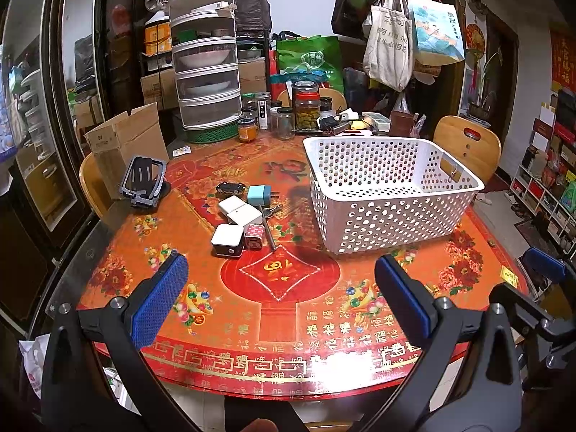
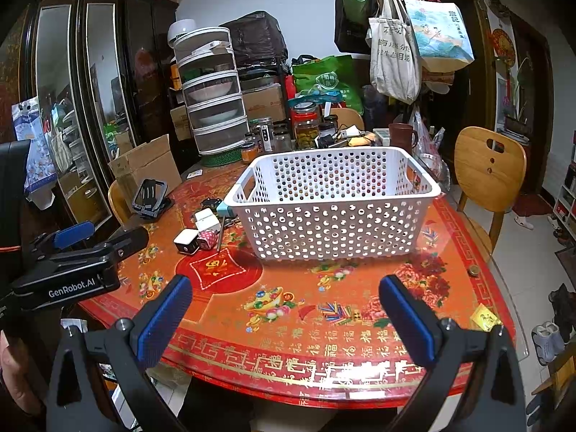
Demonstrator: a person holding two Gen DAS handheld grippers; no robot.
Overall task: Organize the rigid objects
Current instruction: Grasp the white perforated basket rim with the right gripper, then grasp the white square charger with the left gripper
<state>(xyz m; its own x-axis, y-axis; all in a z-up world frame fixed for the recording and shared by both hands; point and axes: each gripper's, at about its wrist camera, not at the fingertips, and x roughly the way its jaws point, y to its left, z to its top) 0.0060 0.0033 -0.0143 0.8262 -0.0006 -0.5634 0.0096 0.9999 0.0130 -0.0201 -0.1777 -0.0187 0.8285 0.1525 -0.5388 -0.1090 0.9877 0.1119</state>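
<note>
A white perforated basket [image 1: 392,201] [image 2: 334,208] stands empty on the red round table [image 1: 280,309]. Left of it lies a cluster of small objects: white charger cubes [image 1: 237,212], a black-and-white cube [image 1: 227,240] [image 2: 186,242], a pink patterned plug [image 1: 254,236], a light blue plug [image 1: 257,195], a pen [image 1: 268,232], keys and a small black toy car [image 1: 230,188]. My left gripper [image 1: 280,284] is open and empty, hovering over the table's near edge, short of the cluster. My right gripper [image 2: 288,306] is open and empty in front of the basket.
A black phone stand [image 1: 142,180] sits at the table's left edge by a cardboard box [image 1: 126,140]. Jars [image 1: 307,109], a stacked food cover [image 1: 205,72] and clutter line the back. Wooden chairs [image 2: 486,169] stand to the right. A coin [image 2: 473,270] lies near the right rim.
</note>
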